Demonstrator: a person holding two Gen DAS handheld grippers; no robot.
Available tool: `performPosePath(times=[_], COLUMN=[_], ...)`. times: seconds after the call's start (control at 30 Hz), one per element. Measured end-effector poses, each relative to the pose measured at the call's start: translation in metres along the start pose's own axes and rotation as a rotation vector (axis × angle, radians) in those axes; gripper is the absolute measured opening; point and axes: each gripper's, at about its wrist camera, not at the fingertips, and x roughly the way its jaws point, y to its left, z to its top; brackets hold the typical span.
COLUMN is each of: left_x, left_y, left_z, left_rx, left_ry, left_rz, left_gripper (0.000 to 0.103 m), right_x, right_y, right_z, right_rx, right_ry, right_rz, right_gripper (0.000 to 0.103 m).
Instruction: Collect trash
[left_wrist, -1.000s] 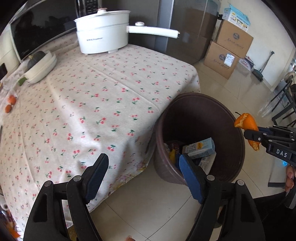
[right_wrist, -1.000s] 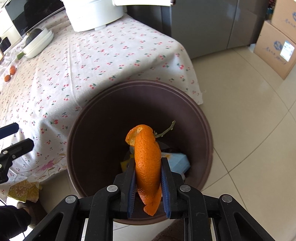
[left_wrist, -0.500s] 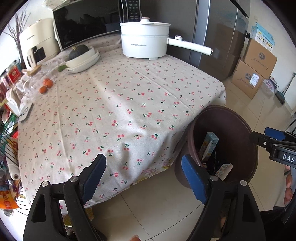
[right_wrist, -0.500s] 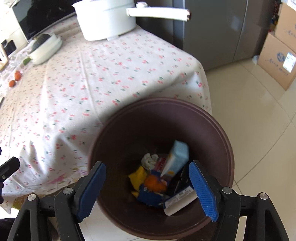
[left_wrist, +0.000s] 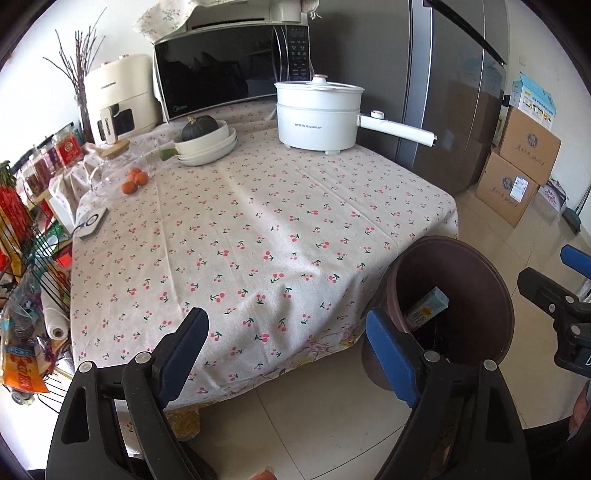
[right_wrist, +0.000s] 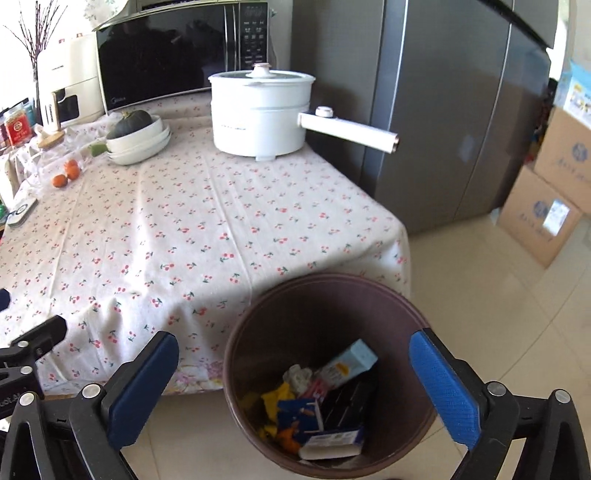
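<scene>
risk at this stage is mostly misjudged pickup and collision, since both tools are empty. right gripper (right_wrist: 293, 387) hangs over the bin (right_wrist: 236, 332) with its jaws opening wide and nothing between them; left gripper (left_wrist: 286, 354) sits over the near edge of the tablecloth (left_wrist: 258, 229), jaws also opening, nothing between them. the task's thing, the trash (right_wrist: 317, 402), lies in the bottom of the bin: a pale blue carton (right_wrist: 349, 363), a blue-and-white box, yellow scraps and orange peel (right_wrist: 290, 437). the bin stands on the floor, touching the overhang of the tablecloth, so a low sweep by either tool could snag the cloth and drag it, which would likely shift the pot (left_wrist: 319, 114) whose long handle overhangs the far table edge. the oranges (left_wrist: 135, 181) beside the glass jar (left_wrist: 107, 177) appear whole; taking them for trash would be an error. no loose trash is evident on the table in either view, so a further reach may be needless. the two tools are near each other at the bin and could clash. readable writing: "midea" on the microwave (left_wrist: 229, 70), "changhong" on the cream appliance (left_wrist: 118, 96), and "royalstar", less surely, on the pot. box labels on the cartons at right are too small to read.
</scene>
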Motion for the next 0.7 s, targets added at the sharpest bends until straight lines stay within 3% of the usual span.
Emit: performPosePath(times=[0.33,0.7], left_x=[-0.018,-0.02], left_y=[0.011,0.009], left_z=[0.0,0.001], left_rx=[-0.037,-0.043], left_ry=[-0.068,-0.073], left_rz=[0.026,0.007], left_gripper=[0.09,0.09], right_x=[-0.002,0.0], right_y=[0.009,0.008], right_z=[-0.005,-0.007], right_rx=[-0.016,-0.002], right_ry=[-0.031,-0.031], right_rz=[-0.008,-0.011], right_gripper=[0.103,0.103])
